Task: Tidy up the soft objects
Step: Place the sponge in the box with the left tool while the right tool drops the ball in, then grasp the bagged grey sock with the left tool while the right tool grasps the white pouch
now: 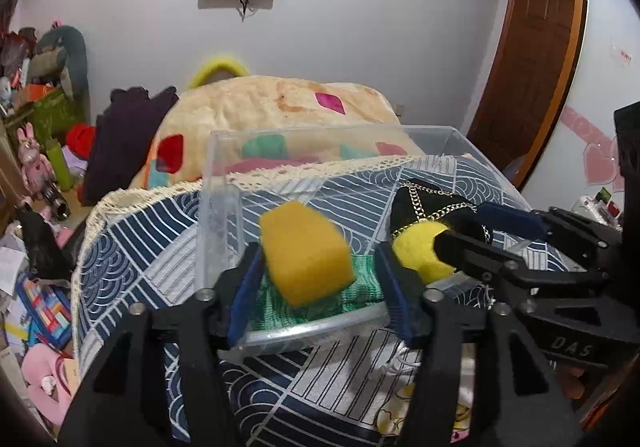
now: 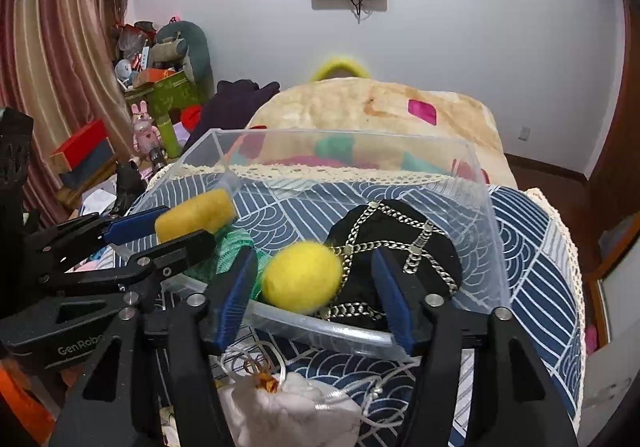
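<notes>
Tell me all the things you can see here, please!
clear plastic box: 1, see-through, on the patterned cloth
sponge: 1, orange-yellow, above the box, between the left fingers
ball: 1, yellow, fuzzy, between the right fingers
green cloth: 1, in the box
black item with chains: 1, in the box
white pouch: 1, in front of the box
blanket: 1, cream, behind
left hand-held gripper: open
right hand-held gripper: open

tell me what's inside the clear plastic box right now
An orange sponge, a yellow ball, green mesh cloth and a black chained pouch. Whatever lies beneath the pouch and cloth is covered.
</notes>
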### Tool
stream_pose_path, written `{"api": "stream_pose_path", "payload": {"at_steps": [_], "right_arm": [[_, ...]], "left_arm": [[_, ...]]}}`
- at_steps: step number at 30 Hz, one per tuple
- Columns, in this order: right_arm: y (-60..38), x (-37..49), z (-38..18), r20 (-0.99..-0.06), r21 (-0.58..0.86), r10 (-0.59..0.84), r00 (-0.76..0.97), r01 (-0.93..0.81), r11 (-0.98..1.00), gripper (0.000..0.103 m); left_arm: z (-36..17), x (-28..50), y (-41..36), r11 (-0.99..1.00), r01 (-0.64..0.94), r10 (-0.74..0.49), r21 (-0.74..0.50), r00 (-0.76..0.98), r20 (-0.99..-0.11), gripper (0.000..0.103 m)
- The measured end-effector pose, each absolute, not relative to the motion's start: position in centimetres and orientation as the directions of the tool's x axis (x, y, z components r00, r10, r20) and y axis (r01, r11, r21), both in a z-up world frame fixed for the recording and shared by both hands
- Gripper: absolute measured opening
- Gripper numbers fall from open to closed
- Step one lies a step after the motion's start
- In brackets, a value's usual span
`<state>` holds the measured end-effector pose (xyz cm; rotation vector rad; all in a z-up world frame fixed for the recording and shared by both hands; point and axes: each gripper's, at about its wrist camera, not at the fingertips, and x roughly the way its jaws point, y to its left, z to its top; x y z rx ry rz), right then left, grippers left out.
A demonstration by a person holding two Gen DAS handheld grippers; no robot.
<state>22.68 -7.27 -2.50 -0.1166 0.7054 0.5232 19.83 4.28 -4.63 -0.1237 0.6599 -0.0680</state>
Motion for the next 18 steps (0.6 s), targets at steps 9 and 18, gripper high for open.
{"api": "stream_pose_path", "payload": {"at_steps": [9, 18], "right_arm": [[-8.9, 20.8, -0.6, -0.586, 0.09, 0.448, 0.675, -0.496, 0.864, 0.058], [-10.7, 17.8, 1.0, -0.516, 0.092, 0.464, 0.72, -0.492, 0.866, 0.068]], "left_arm": [[-2.5, 17.3, 4.2, 0.991, 0.032, -0.1, -0.128, 0.818, -0.567, 0.07], [-1.3, 13.4, 4.4, 0.993, 0.006, -0.066, -0.115, 0.848, -0.526, 0.098]]}}
